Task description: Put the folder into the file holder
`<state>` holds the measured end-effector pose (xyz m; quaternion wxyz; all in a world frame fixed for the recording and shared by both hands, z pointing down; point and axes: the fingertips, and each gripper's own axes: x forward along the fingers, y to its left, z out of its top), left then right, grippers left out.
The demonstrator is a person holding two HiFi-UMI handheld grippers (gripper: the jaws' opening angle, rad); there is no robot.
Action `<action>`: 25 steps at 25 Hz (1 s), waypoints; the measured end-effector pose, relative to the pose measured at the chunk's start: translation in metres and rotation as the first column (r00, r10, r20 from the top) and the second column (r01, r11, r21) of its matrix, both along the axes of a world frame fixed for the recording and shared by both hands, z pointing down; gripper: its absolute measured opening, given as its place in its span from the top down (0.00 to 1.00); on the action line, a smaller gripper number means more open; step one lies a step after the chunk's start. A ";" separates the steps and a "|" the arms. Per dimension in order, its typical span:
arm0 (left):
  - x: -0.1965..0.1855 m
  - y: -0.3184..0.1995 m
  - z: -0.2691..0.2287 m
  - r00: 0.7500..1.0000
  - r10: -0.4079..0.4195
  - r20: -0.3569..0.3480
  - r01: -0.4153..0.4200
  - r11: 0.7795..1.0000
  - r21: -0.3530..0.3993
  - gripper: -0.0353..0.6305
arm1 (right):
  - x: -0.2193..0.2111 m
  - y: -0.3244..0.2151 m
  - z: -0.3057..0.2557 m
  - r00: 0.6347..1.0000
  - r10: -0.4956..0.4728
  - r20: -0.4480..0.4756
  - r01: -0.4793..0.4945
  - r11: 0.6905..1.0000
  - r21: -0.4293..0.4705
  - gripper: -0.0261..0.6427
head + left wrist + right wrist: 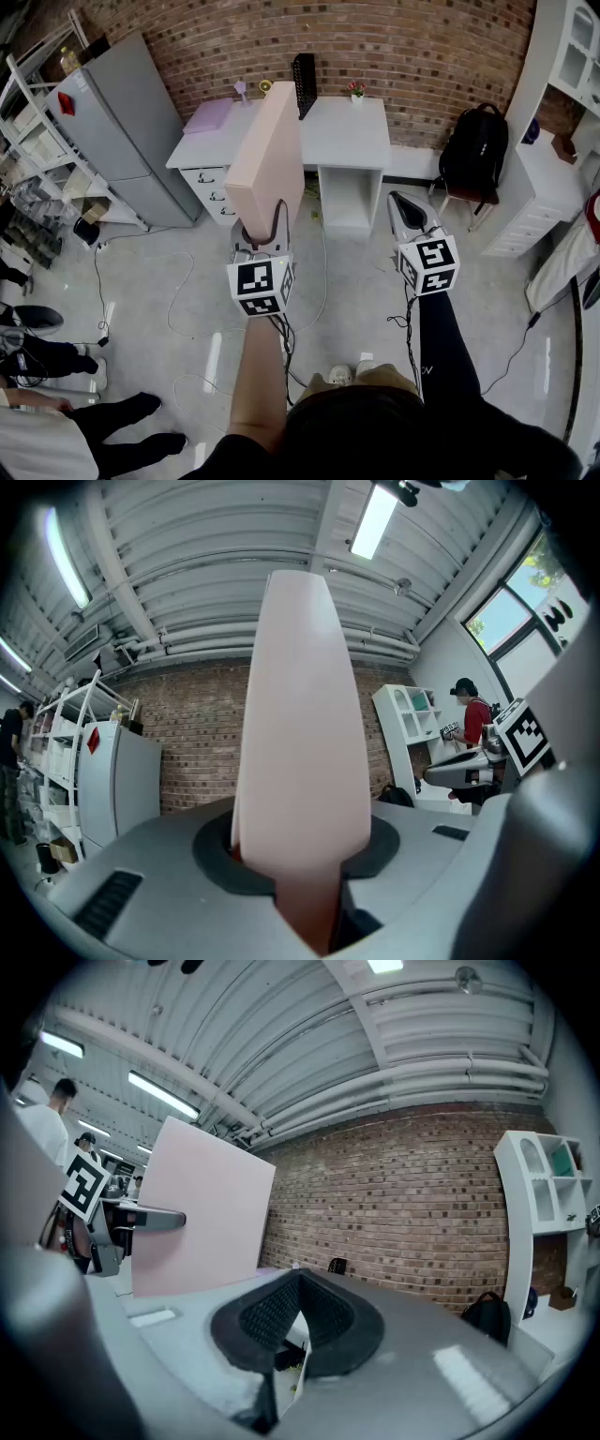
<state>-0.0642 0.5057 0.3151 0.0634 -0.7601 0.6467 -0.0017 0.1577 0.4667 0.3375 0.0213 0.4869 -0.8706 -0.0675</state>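
A large pale pink folder (267, 159) stands upright, its lower edge clamped in my left gripper (255, 236), which is shut on it. In the left gripper view the folder (300, 742) rises straight out from between the jaws and fills the middle. The black mesh file holder (303, 84) stands on the white desk (342, 136) beyond the folder's top. My right gripper (399, 200) hangs to the right, shut with nothing in it; its ribbed pads (281, 1312) meet at the tip. From the right gripper view the folder (202, 1208) shows as a flat pink sheet at the left.
A purple flat item (208, 115) and a small flower pot (355, 91) lie on the desk. A grey cabinet (122, 131) stands at the left, a black backpack (473, 145) and white shelving (553, 122) at the right. Cables (187, 309) cross the floor. People's legs (84, 417) show at the lower left.
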 end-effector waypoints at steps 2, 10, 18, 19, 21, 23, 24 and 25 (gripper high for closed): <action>-0.001 0.000 -0.001 1.000 -0.001 -0.002 0.001 1.000 0.000 0.75 | 0.000 0.000 0.001 1.000 -0.003 -0.005 0.003 1.000 0.001 0.96; -0.007 0.004 0.000 1.000 -0.004 -0.009 0.004 1.000 -0.005 0.75 | 0.005 0.005 0.000 0.998 -0.013 0.062 0.014 1.000 -0.019 0.96; -0.008 -0.005 0.008 1.000 -0.012 -0.009 0.012 1.000 -0.019 0.75 | 0.007 -0.005 0.007 0.999 -0.021 0.050 0.022 0.999 -0.025 0.96; -0.008 -0.007 0.009 1.000 -0.015 -0.010 0.015 1.000 -0.019 0.75 | 0.007 -0.008 0.008 0.998 -0.026 0.048 0.028 0.999 -0.024 0.96; -0.009 -0.014 0.011 1.000 -0.019 -0.012 0.019 1.000 -0.019 0.75 | 0.005 -0.016 0.010 0.998 -0.035 0.045 0.036 0.999 -0.023 0.96; -0.012 -0.024 0.013 1.000 -0.023 -0.016 0.022 1.000 -0.020 0.75 | 0.003 -0.026 0.012 0.998 -0.044 0.043 0.045 0.999 -0.023 0.96; -0.013 -0.029 0.013 0.999 -0.025 -0.020 0.025 0.999 -0.020 0.75 | 0.002 -0.033 0.013 0.998 -0.047 0.042 0.048 0.999 -0.024 0.96; -0.015 -0.036 0.013 0.999 -0.029 -0.023 0.028 0.999 -0.020 0.75 | 0.002 -0.041 0.014 0.998 -0.050 0.042 0.051 0.998 -0.025 0.96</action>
